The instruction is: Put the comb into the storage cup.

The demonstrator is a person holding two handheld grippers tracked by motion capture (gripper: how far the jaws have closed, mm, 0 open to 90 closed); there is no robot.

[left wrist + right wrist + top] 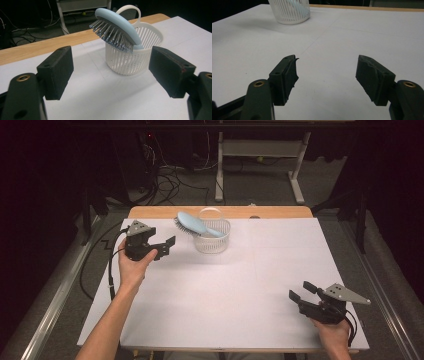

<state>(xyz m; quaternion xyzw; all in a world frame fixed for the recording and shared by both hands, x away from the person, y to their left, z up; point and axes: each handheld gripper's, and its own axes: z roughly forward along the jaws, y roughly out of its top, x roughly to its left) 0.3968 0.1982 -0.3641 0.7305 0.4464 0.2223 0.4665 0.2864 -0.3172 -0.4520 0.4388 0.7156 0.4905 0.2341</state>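
1. The brush (196, 224) leans in the basket (212, 242), head out to the left, at the counter's (280, 270) far side.
2. The left hand-held gripper (167, 246), gaping and empty, is just left of the basket.
3. The right hand-held gripper (301, 291), near right, is likewise spread and empty.

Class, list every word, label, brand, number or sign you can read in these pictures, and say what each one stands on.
None: no readable text appears anywhere. The blue hairbrush, the white basket, the white table cover and both grippers, left and right, bear no lettering or numbers that can be made out.
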